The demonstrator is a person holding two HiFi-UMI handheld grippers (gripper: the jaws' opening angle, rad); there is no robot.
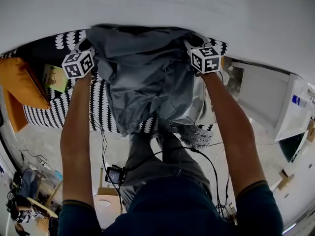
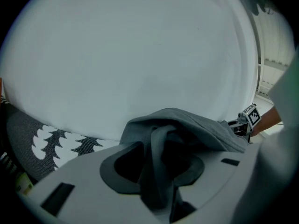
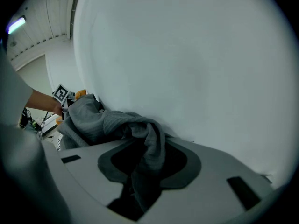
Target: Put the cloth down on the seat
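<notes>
While we are leaning over the seat with both forearms stretched out ahead, the left gripper (image 2: 159, 176) and the right gripper (image 3: 142, 171) are sitting low, side by side and well apart, each at an upper corner of the grey cloth (image 1: 147, 77). In each gripper view a fold of that cloth is running down through the middle of the opening, with dark gaps showing on either side of it. So we are reading both pairs of fingers as spread rather than pinching, with the fabric lying loose between them.

Just beyond the grippers the cloth is bunching into a crumpled heap. Most of it is resting on the black-and-white patterned seat (image 1: 101, 109), and its lower edge is spilling over the front toward us. Off to the left an orange cushion (image 1: 19, 80) is lying on the same seat, clear of the cloth. Behind everything a plain white wall (image 1: 197, 9) is rising.

We are judging the task as almost finished — the cloth is down on the seat and the grip looks let go. What is left is drawing both grippers back so the last folds slip out from between the fingers, without dragging the heap off the edge.
</notes>
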